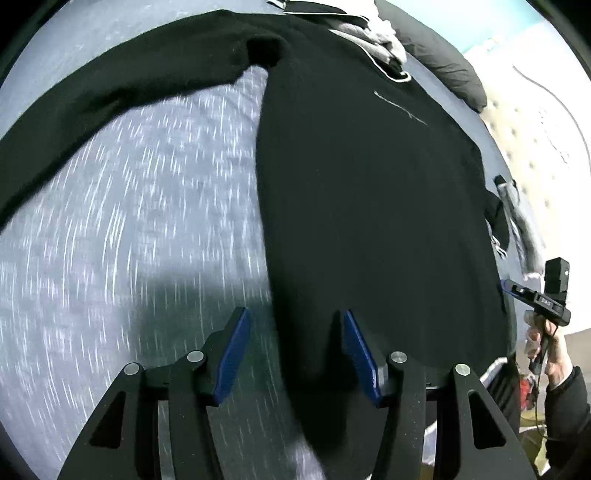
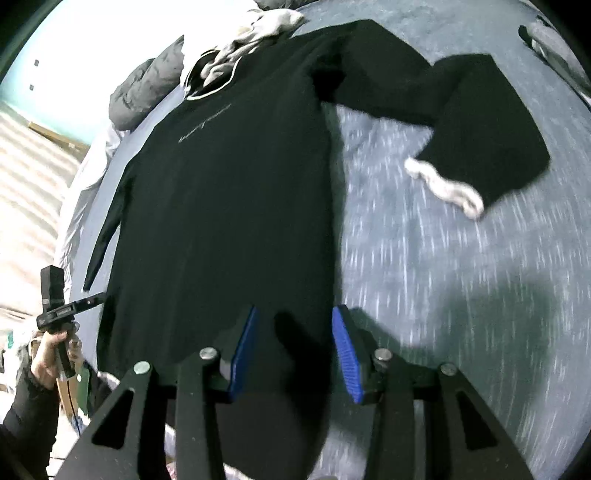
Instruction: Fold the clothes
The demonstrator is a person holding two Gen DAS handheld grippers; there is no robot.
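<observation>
1. Blue-padded fingers of the left gripper (image 1: pixel 291 354) fill the bottom of the left wrist view, jaws spread and grasping nothing, straddling the side edge of the black sweater (image 1: pixel 369 221) near its hem; that suits taking a corner.
2. At the bottom of the right wrist view, the right gripper (image 2: pixel 295 350) is likewise spread and empty, poised over the sweater's other lower edge.
3. Spread flat on the grey bedspread (image 1: pixel 129 229), the sweater runs from bottom centre to its collar at top centre, so it lies unfolded and ready for a fold.
4. One sleeve (image 2: pixel 480 122) bends back on itself at upper right, white cuff (image 2: pixel 443 184) showing.
5. Loose grey clothes (image 2: pixel 255 33) lie heaped beyond the collar, perhaps awaiting their turn.
</observation>
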